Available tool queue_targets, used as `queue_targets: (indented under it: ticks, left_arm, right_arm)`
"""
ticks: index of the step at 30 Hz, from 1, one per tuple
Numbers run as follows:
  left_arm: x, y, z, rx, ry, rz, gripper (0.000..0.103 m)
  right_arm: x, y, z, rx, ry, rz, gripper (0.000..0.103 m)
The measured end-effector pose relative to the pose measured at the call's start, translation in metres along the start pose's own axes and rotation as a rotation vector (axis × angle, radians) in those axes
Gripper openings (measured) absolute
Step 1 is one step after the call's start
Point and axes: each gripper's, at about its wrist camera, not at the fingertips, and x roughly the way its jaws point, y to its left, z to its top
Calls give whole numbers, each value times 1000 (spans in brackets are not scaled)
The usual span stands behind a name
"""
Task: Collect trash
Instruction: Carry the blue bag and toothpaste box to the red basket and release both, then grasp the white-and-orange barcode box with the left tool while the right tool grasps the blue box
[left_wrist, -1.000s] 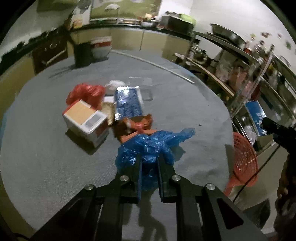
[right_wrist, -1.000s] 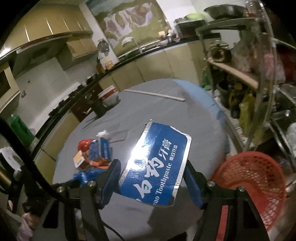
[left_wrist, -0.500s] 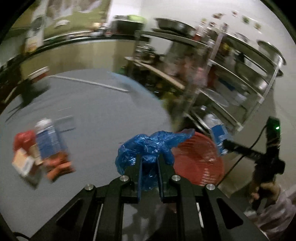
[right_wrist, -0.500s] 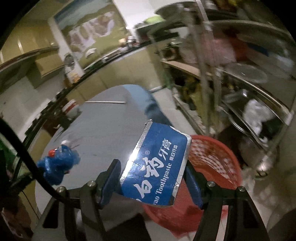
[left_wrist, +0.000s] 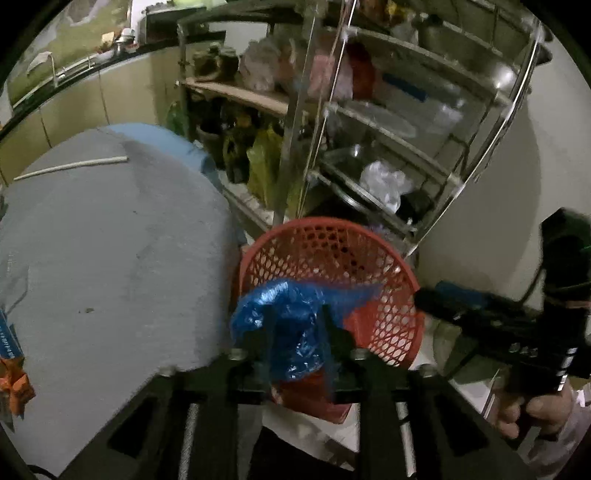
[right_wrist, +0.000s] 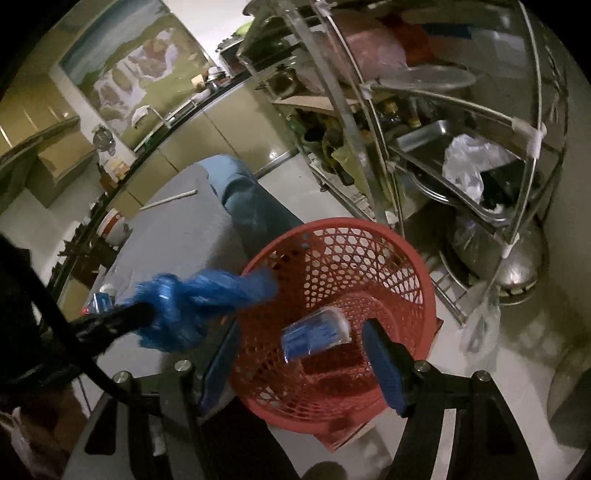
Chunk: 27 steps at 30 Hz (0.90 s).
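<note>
Box lies in basket; right fingers wide apart, empty. Left fingers clamp bag; more trash on surface at 9 o'clock.

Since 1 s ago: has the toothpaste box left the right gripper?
Yes. The toothpaste box is out from between the fingers of the open right gripper and now sits inside the red basket below them.

Grey table; white stick on it
</note>
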Motion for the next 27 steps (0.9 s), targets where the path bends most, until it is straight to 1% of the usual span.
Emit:
queue_targets:
  ticks: [1, 2, 3, 7, 12, 15, 17, 19, 21, 22, 23, 25, 27]
  left_arm:
    - [2, -1, -1, 6, 2, 2, 41]
    - [0, 0, -3, 10, 1, 6, 50]
    - [-3, 2, -5, 13, -3, 13, 53]
    - [-18, 13, -13, 8, -26, 36, 54]
    - [-51, 51, -40, -60, -38, 113, 57]
    - [-81, 90, -66, -164, -52, 167, 57]
    - [-107, 121, -87, -250, -82, 217, 57]
    - [-131, 147, -106, -321, -114, 266, 59]
    - [-160, 180, -127, -411, -154, 342, 64]
    - [-167, 189, -134, -436, -165, 362, 65]
    - [-182, 208, -145, -488, -185, 398, 66]
    - [-200, 236, -158, -566, -207, 438, 67]
    - [-215, 261, -169, -646, -223, 459, 67]
  right_arm:
    - [-1, -1, 0, -1, -6, -4, 72]
    - [-3, -3, 1, -4, -16, -8, 72]
    - [-5, -4, 2, -6, -23, -12, 72]
    - [-12, -3, 7, 0, -53, -11, 72]
    - [-8, 18, 11, -27, -55, 20, 72]
    - [2, 43, 11, -68, -38, 52, 72]
    - [10, 60, 10, -94, -24, 73, 72]
    - [22, 87, 8, -144, 1, 103, 72]
    - [32, 113, 6, -185, 23, 139, 72]
    - [39, 129, 5, -206, 40, 165, 72]
    - [45, 148, 3, -228, 54, 190, 72]
    - [56, 177, 1, -262, 74, 230, 72]
    - [67, 214, -2, -307, 98, 280, 72]
